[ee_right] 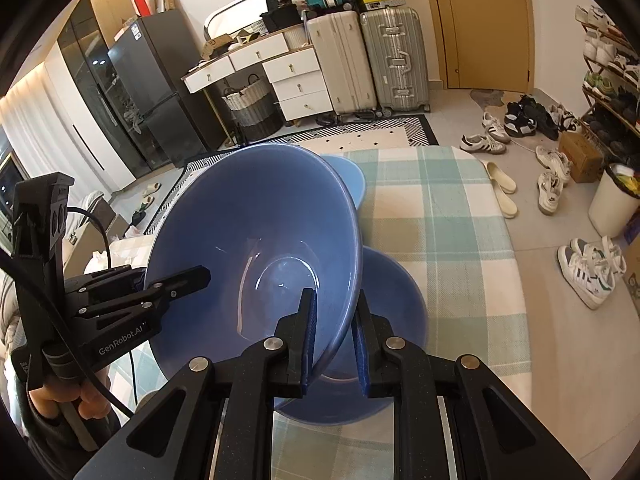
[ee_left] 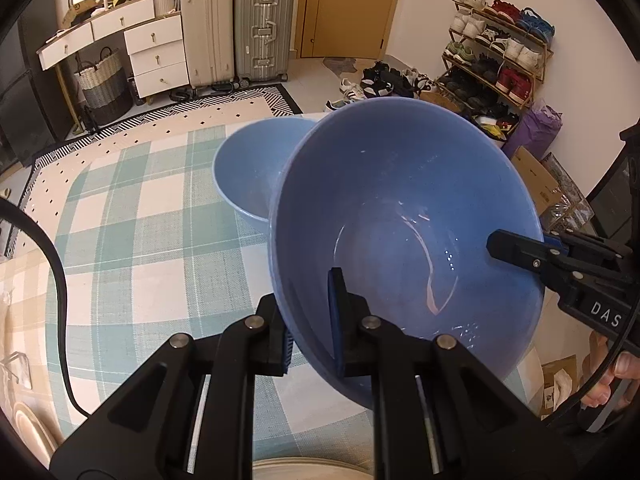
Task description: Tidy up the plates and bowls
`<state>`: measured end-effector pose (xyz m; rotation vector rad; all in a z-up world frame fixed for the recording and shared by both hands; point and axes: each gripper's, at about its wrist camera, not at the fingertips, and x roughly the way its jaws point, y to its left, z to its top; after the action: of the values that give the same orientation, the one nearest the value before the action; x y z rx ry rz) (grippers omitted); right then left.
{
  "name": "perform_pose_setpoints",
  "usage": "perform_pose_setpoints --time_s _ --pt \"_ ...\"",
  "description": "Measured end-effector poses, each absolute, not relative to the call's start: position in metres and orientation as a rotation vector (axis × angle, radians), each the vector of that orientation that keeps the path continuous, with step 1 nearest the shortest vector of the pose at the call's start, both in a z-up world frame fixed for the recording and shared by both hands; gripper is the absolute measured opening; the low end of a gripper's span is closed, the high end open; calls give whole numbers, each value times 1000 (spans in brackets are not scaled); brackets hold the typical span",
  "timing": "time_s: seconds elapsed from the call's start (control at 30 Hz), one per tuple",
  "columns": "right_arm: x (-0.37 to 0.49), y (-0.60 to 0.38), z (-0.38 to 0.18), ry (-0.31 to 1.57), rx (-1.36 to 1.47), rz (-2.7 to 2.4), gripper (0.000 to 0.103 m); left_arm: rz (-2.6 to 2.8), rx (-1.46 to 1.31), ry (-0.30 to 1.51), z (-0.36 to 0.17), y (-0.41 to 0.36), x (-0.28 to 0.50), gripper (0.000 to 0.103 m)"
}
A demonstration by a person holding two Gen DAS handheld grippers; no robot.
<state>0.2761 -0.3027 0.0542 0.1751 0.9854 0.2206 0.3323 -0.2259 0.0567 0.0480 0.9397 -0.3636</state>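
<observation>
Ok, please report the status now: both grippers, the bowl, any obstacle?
Left gripper and right gripper both shut on large blue plastic bowl, held tilted. Smaller light blue bowl just behind on checked tablecloth. Another blue bowl underneath.

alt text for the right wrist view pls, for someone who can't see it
Two grippers hold a large blue bowl by opposite rims above a checked tablecloth: the right gripper near the camera, the left gripper at the left. Another blue bowl sits below it, a third behind.

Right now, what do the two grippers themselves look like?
Both grippers, left and right, are matte black linkages with silver pivot pins and blue ribbed finger pads. White lettering marks their sides. A black cable trails away.
</observation>
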Motion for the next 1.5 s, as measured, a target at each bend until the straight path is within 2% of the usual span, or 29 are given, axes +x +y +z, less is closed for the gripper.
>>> perform_pose_setpoints --time_s 0.73,1.13,1.4,1.47,1.5 --pt "274 -331 10 1049 219 155 17 -397 101 1019 -12 -253 356 12" --pt "277 -339 -7 1083 223 124 17 -379 150 1045 -28 -262 366 13" --pt "276 -345 -11 1081 244 125 17 -374 158 1037 -22 -265 368 30" --pt "275 -344 -10 1077 247 126 17 -364 155 1025 -18 -263 369 46" --pt "275 -345 -10 1076 249 127 17 -359 148 1016 -14 -261 367 48"
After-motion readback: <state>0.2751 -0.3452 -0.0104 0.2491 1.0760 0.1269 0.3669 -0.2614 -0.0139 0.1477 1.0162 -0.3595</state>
